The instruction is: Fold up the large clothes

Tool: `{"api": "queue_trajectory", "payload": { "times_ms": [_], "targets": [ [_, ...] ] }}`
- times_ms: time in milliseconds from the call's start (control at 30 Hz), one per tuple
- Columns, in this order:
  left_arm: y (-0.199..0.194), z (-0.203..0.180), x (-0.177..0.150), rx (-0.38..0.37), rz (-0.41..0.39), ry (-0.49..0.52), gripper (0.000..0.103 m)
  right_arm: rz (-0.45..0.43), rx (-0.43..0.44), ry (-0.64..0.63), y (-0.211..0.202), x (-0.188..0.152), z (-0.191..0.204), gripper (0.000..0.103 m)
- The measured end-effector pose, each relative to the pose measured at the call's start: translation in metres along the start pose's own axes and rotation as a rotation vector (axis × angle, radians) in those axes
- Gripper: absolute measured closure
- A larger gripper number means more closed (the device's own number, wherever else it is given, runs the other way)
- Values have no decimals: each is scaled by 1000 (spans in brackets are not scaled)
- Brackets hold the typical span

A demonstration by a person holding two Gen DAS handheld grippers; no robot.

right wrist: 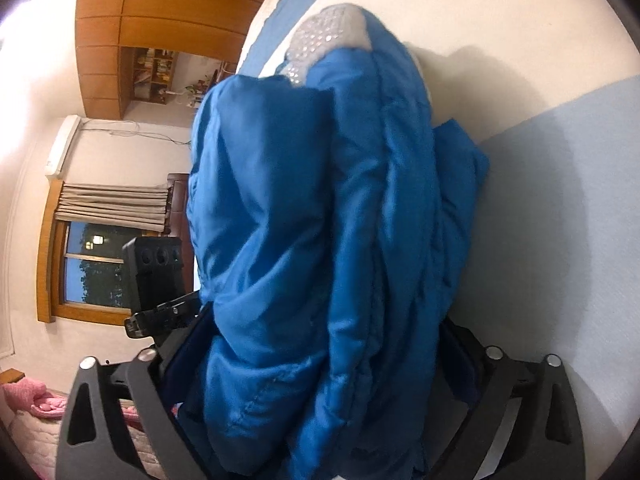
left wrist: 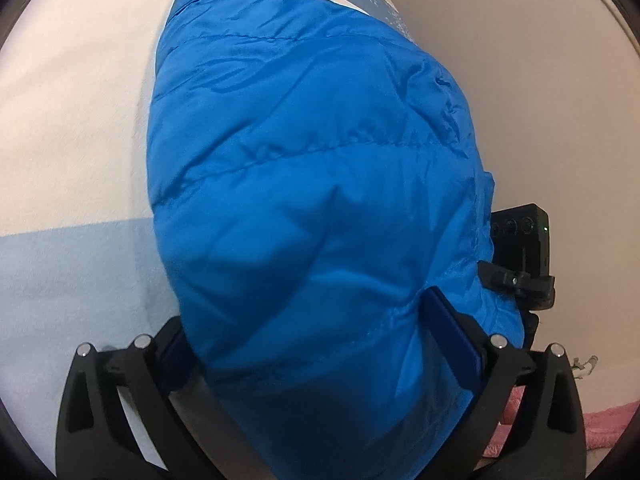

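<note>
A bright blue quilted puffer jacket point(left wrist: 312, 184) fills the left wrist view and lies over the cream and pale blue bed cover point(left wrist: 68, 128). My left gripper point(left wrist: 316, 328) is shut on a thick fold of the jacket, with blue fabric bulging between its dark blue pads point(left wrist: 452, 328). In the right wrist view the same jacket point(right wrist: 320, 240) is bunched in several folds, with a white sparkly lining point(right wrist: 332, 28) at its far end. My right gripper point(right wrist: 320, 360) is shut on this bunch.
The other gripper's black camera block point(left wrist: 524, 252) shows at the right of the left view, and likewise at the left of the right view point(right wrist: 156, 280). A window point(right wrist: 96, 264), a wooden cabinet point(right wrist: 160, 32) and pink bedding point(right wrist: 36, 400) lie beyond the bed.
</note>
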State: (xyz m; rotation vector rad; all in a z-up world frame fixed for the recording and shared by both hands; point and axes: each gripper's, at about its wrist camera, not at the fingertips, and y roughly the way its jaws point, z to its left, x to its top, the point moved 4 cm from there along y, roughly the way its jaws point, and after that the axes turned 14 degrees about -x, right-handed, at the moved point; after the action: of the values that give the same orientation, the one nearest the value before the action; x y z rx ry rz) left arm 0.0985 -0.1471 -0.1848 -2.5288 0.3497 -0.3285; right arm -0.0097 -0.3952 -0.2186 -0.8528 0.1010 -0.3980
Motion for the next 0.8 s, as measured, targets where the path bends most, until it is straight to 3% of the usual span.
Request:
{"api": "queue_trajectory", "payload": {
  "times_ms": [100,233,533,800],
  "targets": [
    [-4,-9,-2,24,-18,30,19,-1,43,7,4,-1,0,21],
    [-10,-28,-4,29,-32,65,27,-22,77,-4,1,1,2,30],
    [-40,-63,8,60,-103,176,30,-65,111,-78,-15,11,30,32],
    [-53,-63,17,75,-194,203,30,-82,111,-206,-11,55,68,32]
  ]
}}
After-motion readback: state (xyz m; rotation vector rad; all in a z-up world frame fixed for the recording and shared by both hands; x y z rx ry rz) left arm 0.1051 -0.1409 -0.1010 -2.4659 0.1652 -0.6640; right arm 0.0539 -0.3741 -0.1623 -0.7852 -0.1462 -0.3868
